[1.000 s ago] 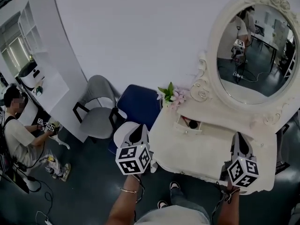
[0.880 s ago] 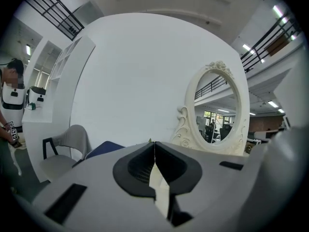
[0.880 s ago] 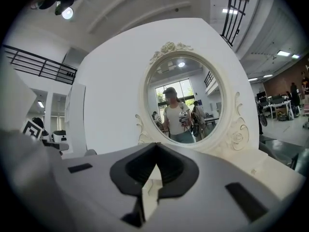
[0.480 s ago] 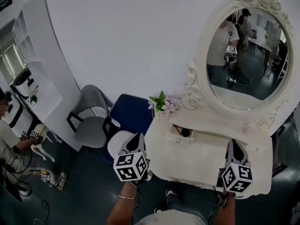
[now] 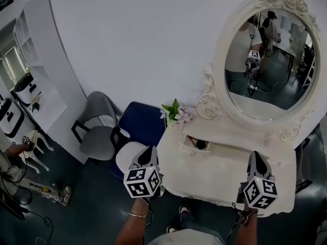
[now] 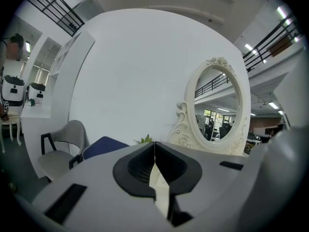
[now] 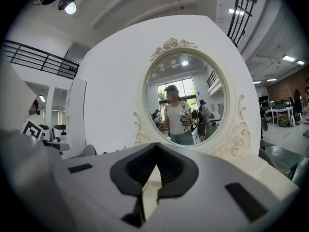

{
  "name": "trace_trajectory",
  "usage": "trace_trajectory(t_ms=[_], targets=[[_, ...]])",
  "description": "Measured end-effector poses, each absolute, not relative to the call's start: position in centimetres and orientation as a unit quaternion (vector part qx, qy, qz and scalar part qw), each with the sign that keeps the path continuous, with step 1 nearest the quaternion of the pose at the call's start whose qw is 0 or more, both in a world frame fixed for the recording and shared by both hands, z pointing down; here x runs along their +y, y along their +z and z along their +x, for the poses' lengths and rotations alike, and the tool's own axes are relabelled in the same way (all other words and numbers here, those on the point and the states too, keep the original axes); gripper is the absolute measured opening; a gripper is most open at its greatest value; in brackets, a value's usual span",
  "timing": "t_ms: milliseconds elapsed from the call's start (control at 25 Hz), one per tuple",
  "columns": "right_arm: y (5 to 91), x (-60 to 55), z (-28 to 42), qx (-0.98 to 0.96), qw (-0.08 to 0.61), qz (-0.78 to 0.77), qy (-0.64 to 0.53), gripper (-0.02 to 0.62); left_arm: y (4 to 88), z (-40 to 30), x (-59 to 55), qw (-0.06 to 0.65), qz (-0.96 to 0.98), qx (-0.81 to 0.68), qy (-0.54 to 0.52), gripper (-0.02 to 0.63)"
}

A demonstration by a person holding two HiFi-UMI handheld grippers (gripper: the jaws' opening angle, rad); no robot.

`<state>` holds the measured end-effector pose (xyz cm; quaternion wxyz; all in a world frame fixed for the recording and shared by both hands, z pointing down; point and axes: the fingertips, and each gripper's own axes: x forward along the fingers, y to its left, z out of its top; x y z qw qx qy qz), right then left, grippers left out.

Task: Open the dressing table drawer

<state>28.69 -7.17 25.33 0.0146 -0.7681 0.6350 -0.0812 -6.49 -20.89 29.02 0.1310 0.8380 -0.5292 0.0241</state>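
Note:
The white dressing table [image 5: 225, 175] stands against the wall under an oval mirror [image 5: 269, 60]. A small drawer [image 5: 195, 145] on its raised back shelf sits pulled out a little, with something dark inside. My left gripper [image 5: 148, 150] hovers off the table's left edge, jaws shut and empty. My right gripper [image 5: 254, 156] hangs over the table's front right part, also shut with nothing in it. In the left gripper view the left gripper [image 6: 154, 146] points past the mirror [image 6: 219, 108]. In the right gripper view the right gripper [image 7: 155, 148] faces the mirror [image 7: 186, 100].
Flowers [image 5: 176, 114] sit at the table's back left corner. A blue chair [image 5: 140, 122], a grey chair [image 5: 97, 129] and a white round stool [image 5: 126, 156] stand to the left. A curved white shelf unit [image 5: 43, 80] and a person [image 5: 10, 162] are at far left.
The head view has shifted, so table and mirror now sit further left and the seated person has slid toward the left edge. Both grippers hold roughly their places, jaws shut.

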Motion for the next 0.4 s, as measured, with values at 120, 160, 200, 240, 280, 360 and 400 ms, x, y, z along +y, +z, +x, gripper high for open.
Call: trace_trajectory(t_ms=[120, 160, 200, 240, 280, 360, 400], targets=[[25.5, -6.7, 29.0, 0.631, 0.015, -0.772, -0.082, 0.003, 29.2, -6.2, -20.8, 0.131, 0.839, -0.527, 0.028, 0.018], [25.7, -6.6, 29.0, 0.630, 0.015, -0.772, -0.084, 0.003, 29.3, -6.1, -20.8, 0.132, 0.840, -0.526, 0.029, 0.018], [25.9, -6.5, 28.9, 0.630, 0.014, -0.772, -0.086, 0.003, 29.4, -6.0, -20.7, 0.132, 0.840, -0.525, 0.031, 0.018], [26.1, -6.3, 28.9, 0.629, 0.014, -0.772, -0.089, 0.003, 29.5, -5.9, -20.7, 0.132, 0.841, -0.524, 0.033, 0.018], [26.4, -6.2, 28.8, 0.629, 0.014, -0.772, -0.092, 0.003, 29.6, -5.9, -20.6, 0.132, 0.841, -0.523, 0.035, 0.018], [26.8, -5.9, 28.7, 0.628, 0.013, -0.772, -0.098, 0.003, 29.7, -5.7, -20.5, 0.133, 0.842, -0.522, 0.038, 0.018], [27.0, -5.8, 28.7, 0.627, 0.013, -0.772, -0.101, 0.003, 29.7, -5.6, -20.4, 0.133, 0.842, -0.521, 0.039, 0.018]])
